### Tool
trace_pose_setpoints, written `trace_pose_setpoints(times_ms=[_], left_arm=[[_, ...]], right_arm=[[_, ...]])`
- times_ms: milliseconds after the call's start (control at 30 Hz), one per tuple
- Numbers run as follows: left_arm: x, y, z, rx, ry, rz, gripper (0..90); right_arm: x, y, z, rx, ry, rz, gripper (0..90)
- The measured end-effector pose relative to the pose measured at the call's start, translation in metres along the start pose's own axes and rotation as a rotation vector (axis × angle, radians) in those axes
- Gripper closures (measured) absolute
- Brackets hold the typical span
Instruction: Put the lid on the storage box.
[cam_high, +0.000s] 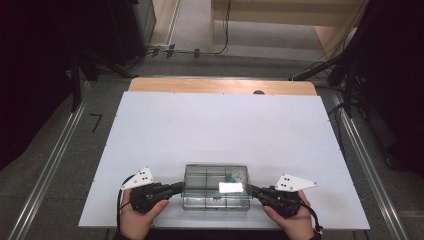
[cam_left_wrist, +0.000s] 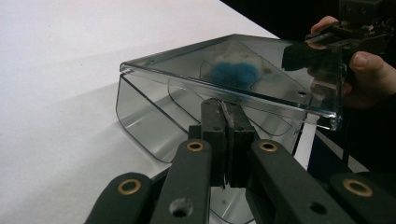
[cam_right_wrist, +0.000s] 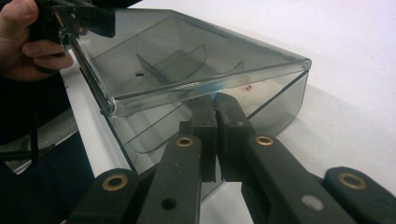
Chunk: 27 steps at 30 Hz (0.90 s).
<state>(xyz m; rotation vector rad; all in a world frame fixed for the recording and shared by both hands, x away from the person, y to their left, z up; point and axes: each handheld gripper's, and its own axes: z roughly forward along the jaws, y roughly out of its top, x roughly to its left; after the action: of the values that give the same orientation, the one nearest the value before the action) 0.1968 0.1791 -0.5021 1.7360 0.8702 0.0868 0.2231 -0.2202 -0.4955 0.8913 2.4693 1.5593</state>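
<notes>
Left gripper (cam_high: 176, 188), jaws closed and empty, tips against the left end of the clear plastic box (cam_high: 216, 187), just under its lid rim. Box likely light, rigid and slippery; grip at the lid lip. Right gripper (cam_high: 253, 190) mirrors it, closed, hand low and level.

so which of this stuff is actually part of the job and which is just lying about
In the job:
- clear plastic box, lid shut
- blue fluffy thing inside it
- left gripper, shut, at the box's left side
- right gripper, shut, at its right side

Lying about:
- white table sheet under the box
- cables on the floor beyond the table
</notes>
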Motion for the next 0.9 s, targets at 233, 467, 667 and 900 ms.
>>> trace_pose_setpoints(times_ms=[233, 467, 667, 900], left_arm=[[-0.0012, -0.0019, -0.0002, 0.011, 0.000, 0.001, 88.3], [-0.0009, -0.0031, -0.0006, 0.031, -0.001, 0.005, 88.6], [0.0008, -0.0043, -0.0008, 0.044, -0.001, -0.002, 88.5], [0.0034, -0.0050, -0.0013, 0.058, -0.013, -0.010, 88.6]], right_arm=[[-0.0001, -0.0026, -0.0011, 0.008, -0.005, -0.006, 84.2], [-0.0017, -0.0047, -0.0038, 0.008, -0.013, -0.006, 84.2], [-0.0022, -0.0055, -0.0051, 0.011, -0.013, -0.008, 84.2], [-0.0035, -0.0065, -0.0046, 0.024, -0.017, -0.007, 84.1]])
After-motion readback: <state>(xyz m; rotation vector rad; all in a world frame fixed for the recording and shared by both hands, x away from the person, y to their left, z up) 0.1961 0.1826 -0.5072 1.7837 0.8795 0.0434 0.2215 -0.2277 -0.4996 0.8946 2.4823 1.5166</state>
